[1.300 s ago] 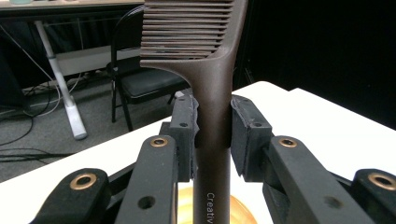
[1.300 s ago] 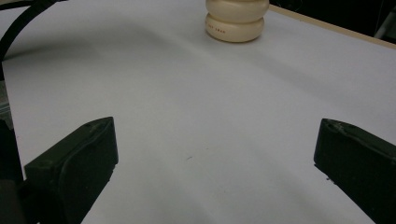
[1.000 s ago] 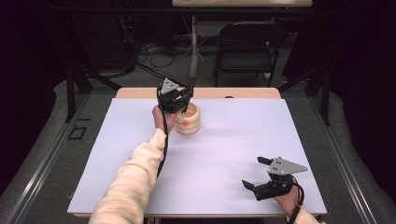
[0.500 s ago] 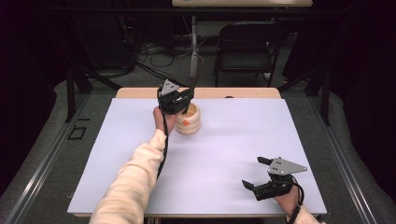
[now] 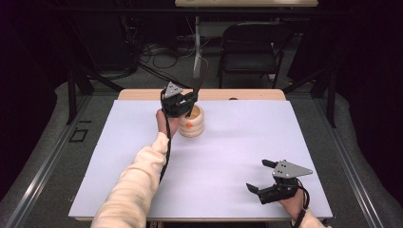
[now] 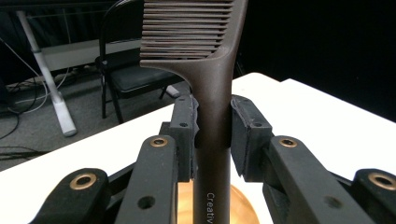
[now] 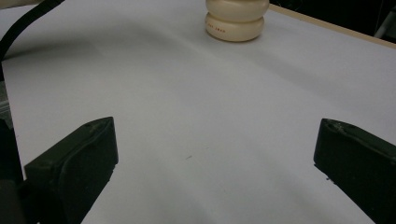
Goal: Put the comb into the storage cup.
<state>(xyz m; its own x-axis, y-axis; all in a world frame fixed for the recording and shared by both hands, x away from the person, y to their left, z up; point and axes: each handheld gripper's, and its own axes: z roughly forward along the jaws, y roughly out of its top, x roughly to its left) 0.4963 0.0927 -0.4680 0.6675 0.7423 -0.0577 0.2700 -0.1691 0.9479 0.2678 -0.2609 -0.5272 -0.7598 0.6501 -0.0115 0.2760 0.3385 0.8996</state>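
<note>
Nothing moved: left gripper (image 5: 186,102) clamps comb (image 6: 212,107) upright over cup (image 5: 191,124); right gripper (image 5: 260,176) open, empty. Next: lower comb in.

Legible: white lettering "Creativ", running along the handle of the dark brown plastic comb (image 6: 212,84) and cut off at the lower frame edge in the left gripper view. Small reddish print on the lower ring of the cream ribbed holder (image 7: 236,18); too small to read.
</note>
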